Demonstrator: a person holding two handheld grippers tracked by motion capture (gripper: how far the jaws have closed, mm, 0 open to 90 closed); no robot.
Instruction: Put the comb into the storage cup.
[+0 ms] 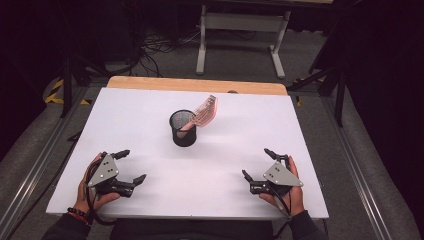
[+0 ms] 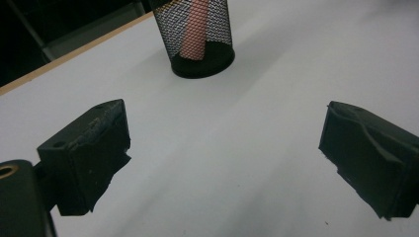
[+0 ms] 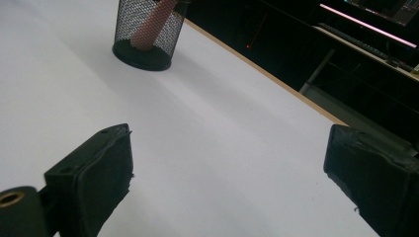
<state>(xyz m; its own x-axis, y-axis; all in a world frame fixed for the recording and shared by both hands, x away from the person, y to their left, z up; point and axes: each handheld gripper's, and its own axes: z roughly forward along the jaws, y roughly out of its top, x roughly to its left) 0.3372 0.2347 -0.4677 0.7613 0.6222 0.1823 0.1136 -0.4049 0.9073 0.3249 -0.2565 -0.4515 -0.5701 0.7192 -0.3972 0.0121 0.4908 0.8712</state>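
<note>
High view: white desk (image 1: 200, 175) w/ a wooden strip along the far edge. Near centre stands a black mesh cup (image 1: 182, 128), upright, w/ a pink comb-like item (image 1: 204, 112) leaning out of it toward the far right; handle end inside the cup, toothed head above the rim. Left gripper (image 1: 134, 166) sits at the near left of the desk, held in the left hand (image 1: 92, 192), jaws wide apart, nothing between them. Right gripper (image 1: 257, 163) at the near right, in the right hand (image 1: 290, 192), jaws also spread, holding nothing. Both well apart from the cup; bare desk between, nothing in the way. Beyond the desk: grey floor, a white desk frame (image 1: 242, 37), tangled cables (image 1: 155, 52), black-yellow tape (image 1: 57, 92) at left.

Left gripper view: the two black jaws are apart, bare desk between them. Mesh cup (image 2: 200, 42) ahead, upper centre, pink item (image 2: 194, 29) seen through the mesh. Clear path to it.

Right gripper view: jaws apart, empty. Cup (image 3: 146, 32) at upper left w/ the pink item (image 3: 153, 22) slanting inside. Past the desk edge, dark area w/ a lit pink strip (image 3: 365, 19) on a bench.

No readable writing or brand marks in any view.
</note>
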